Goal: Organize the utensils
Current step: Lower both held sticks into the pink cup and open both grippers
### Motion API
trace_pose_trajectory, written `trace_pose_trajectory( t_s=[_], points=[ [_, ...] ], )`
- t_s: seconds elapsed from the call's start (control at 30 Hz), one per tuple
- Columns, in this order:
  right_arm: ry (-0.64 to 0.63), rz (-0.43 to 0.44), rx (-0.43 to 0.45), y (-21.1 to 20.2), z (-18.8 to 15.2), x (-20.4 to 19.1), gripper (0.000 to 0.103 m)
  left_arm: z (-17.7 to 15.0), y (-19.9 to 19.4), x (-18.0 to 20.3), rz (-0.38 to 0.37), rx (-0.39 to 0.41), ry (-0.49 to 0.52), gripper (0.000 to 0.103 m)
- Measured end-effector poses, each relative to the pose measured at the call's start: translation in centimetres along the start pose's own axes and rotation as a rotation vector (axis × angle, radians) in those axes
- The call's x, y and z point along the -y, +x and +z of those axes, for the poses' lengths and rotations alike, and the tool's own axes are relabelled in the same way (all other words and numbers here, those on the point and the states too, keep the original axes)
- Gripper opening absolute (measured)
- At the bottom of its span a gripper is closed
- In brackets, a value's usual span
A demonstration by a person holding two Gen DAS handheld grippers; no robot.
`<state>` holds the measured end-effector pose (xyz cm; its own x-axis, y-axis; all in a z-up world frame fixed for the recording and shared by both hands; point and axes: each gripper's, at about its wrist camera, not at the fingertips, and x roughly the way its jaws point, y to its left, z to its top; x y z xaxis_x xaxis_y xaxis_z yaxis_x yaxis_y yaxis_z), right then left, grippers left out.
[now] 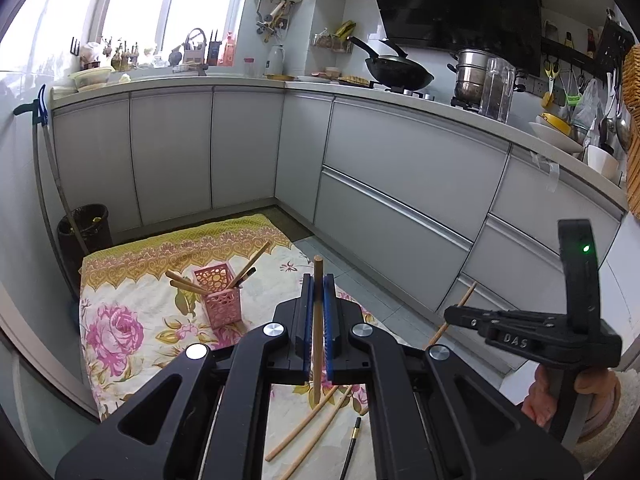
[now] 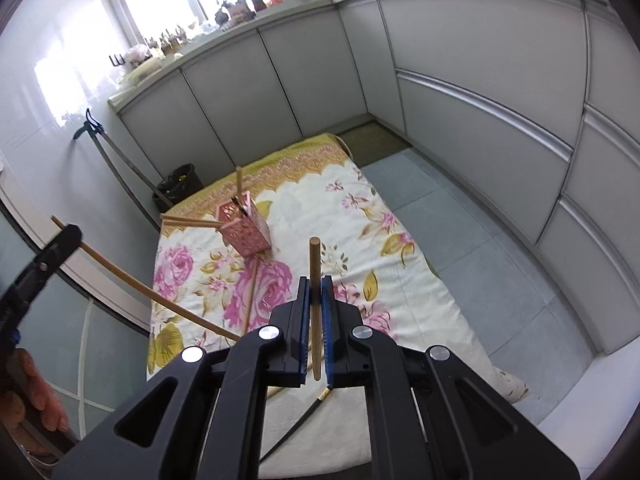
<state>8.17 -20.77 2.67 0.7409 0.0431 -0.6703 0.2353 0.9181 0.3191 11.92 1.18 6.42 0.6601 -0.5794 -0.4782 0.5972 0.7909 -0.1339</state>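
Note:
A pink perforated holder (image 1: 221,295) stands on the floral cloth (image 1: 120,328) with several chopsticks leaning in it; it also shows in the right wrist view (image 2: 244,227). My left gripper (image 1: 318,280) is shut on a wooden chopstick (image 1: 317,320), held upright above the cloth. My right gripper (image 2: 316,282) is shut on another wooden chopstick (image 2: 315,304). The right gripper also shows in the left wrist view (image 1: 452,314), and the left gripper in the right wrist view (image 2: 72,234), each with its chopstick. Loose wooden chopsticks (image 1: 304,428) and a black chopstick (image 1: 352,444) lie on the cloth near me.
Grey kitchen cabinets (image 1: 400,184) run along the back and right. A black bin (image 1: 84,232) and a mop handle (image 1: 52,184) stand at the left wall. Grey floor tiles (image 2: 460,248) lie right of the cloth. One chopstick (image 2: 251,292) lies on the cloth below the holder.

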Motion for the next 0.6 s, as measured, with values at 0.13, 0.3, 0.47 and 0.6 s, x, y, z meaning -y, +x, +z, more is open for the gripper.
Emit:
trace_pose_trajectory(
  t_s=[0.13,0.3,0.47,0.6],
  points=[
    [-0.029,0.035,0.082,-2.5,4.3,-1.6,0.006,2.2,-0.5,-0.5,0.044,0.027,-0.014,0.004],
    [-0.037,0.067,0.145,-3.4,10.5,-3.3,0.006,6.7,-1.2,-1.4,0.128,0.095,-0.031,0.004],
    [-0.047,0.096,0.214,-3.2,15.8,-5.1,0.006,11.0,-0.4,-3.1,0.233,0.174,-0.067,0.004],
    [-0.07,0.104,0.258,-1.6,18.7,-6.7,0.006,12.9,2.4,-5.1,0.314,0.197,-0.093,0.004]
  ],
)
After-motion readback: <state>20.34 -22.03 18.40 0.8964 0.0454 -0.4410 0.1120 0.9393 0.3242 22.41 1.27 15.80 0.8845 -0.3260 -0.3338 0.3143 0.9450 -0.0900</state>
